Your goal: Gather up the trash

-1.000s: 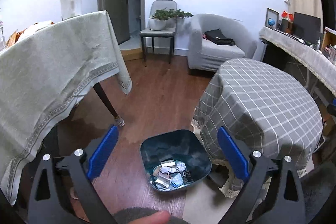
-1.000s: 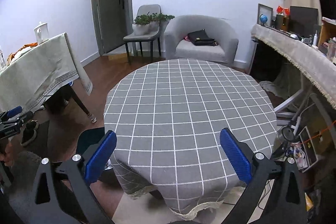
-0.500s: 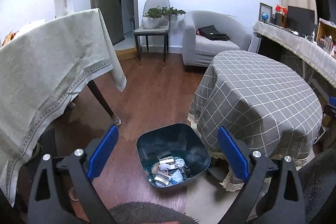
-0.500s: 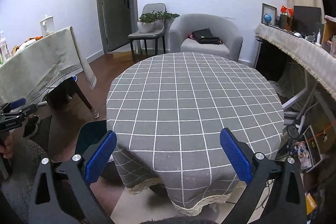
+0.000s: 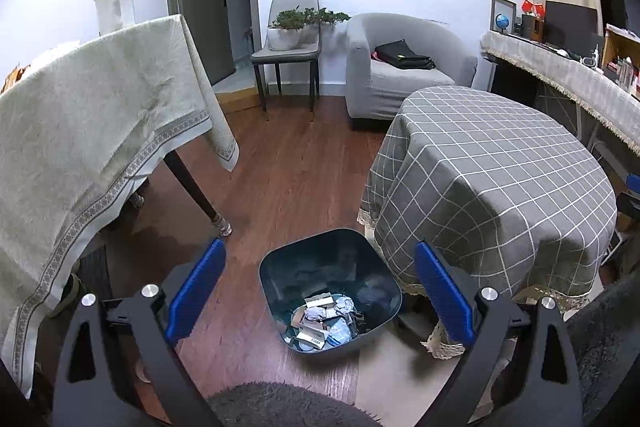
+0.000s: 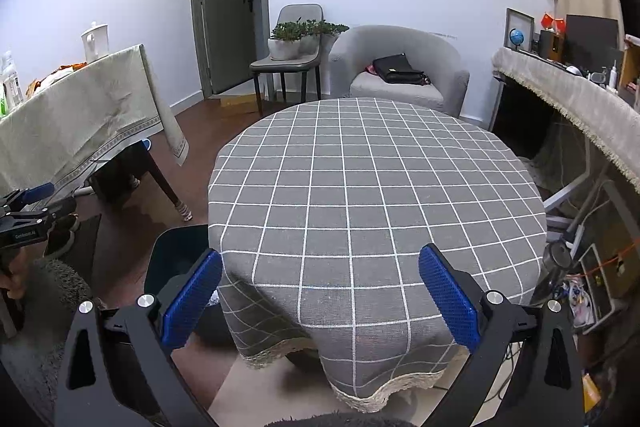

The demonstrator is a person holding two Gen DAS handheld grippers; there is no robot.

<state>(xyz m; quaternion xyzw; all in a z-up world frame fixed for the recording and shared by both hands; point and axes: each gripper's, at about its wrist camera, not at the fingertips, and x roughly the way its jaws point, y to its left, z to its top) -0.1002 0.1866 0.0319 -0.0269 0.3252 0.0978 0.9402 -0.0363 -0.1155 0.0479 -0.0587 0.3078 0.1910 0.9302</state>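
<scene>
Both sets of fingers are spread and empty, the left gripper (image 5: 320, 291) poised so the dark bin (image 5: 280, 275) of crumpled papers (image 5: 324, 319) sits between its 2 fingers, seemingly for dropping, while beyond the right gripper (image 6: 320, 295) the checked bench (image 6: 376, 187) lies bare.

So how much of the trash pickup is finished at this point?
Mostly done, it seems: crumpled paper and wrappers lie in the dark blue plastic bin, and the grey checked round tablecloth shows no litter. Left gripper and right gripper are both open, holding nothing. No remaining trash is visible.
</scene>
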